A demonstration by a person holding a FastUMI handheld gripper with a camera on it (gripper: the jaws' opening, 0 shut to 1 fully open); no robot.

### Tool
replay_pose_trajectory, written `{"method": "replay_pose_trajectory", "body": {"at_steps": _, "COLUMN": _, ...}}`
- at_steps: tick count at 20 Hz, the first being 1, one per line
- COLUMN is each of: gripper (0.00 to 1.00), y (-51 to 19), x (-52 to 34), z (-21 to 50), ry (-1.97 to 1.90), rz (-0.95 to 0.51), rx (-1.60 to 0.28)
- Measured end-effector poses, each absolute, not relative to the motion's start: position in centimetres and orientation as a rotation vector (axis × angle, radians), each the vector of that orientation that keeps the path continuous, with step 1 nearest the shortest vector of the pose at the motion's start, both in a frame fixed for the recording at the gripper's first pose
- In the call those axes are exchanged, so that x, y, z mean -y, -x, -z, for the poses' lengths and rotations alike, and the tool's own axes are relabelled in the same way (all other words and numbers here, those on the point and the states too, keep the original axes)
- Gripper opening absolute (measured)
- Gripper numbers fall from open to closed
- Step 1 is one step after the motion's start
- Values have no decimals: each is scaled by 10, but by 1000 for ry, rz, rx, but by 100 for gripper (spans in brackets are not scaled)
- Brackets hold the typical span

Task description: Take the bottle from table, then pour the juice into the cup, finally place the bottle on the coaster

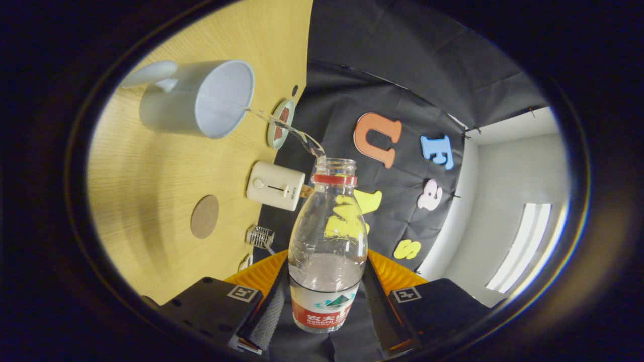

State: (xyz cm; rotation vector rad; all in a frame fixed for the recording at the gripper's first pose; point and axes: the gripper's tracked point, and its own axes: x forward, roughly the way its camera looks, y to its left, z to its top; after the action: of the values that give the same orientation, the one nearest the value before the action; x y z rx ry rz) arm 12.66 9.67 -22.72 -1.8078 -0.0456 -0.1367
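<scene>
Pale wood counter [151, 166] is filling the left side of the rolled gripper view, its far edge running straight against the black cloth booth wall [402, 65], with a white room wall and a bright window [518, 246] lying off to the right. The gripper [324, 301] is pinching the clear bottle [327, 241], both fingers pressing on its labelled lower body from either side. The bottle's long axis is running forward along the fingers, its uncapped mouth with the red neck ring pointing away from the gripper and toward the white cup [201, 98]. A thin stream of clear liquid [287, 130] is arcing from the mouth into the cup's opening; more liquid is sitting in the bottle's lower half. The cup is standing on the counter beyond the bottle mouth, its handle on the side away from the bottle. A round brown coaster [205, 216] is lying flat on open wood nearer the gripper than the cup, apart from everything else. Between the coaster and the counter's far edge a small white box-shaped device [275, 185] is sitting near that edge, and a small clear ribbed object [260, 236] is resting nearer the gripper along the same edge. A small greenish dish [280, 123] is lying at the far edge just behind the stream. Bare wood is stretching wide around the coaster and between it and the cup.
</scene>
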Motion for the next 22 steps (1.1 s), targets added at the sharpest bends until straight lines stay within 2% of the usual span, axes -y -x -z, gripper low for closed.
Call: {"method": "replay_pose_trajectory", "body": {"at_steps": 22, "gripper": 82, "y": -122, "x": -105, "z": 215, "ry": 1917, "rz": 178, "rx": 91}}
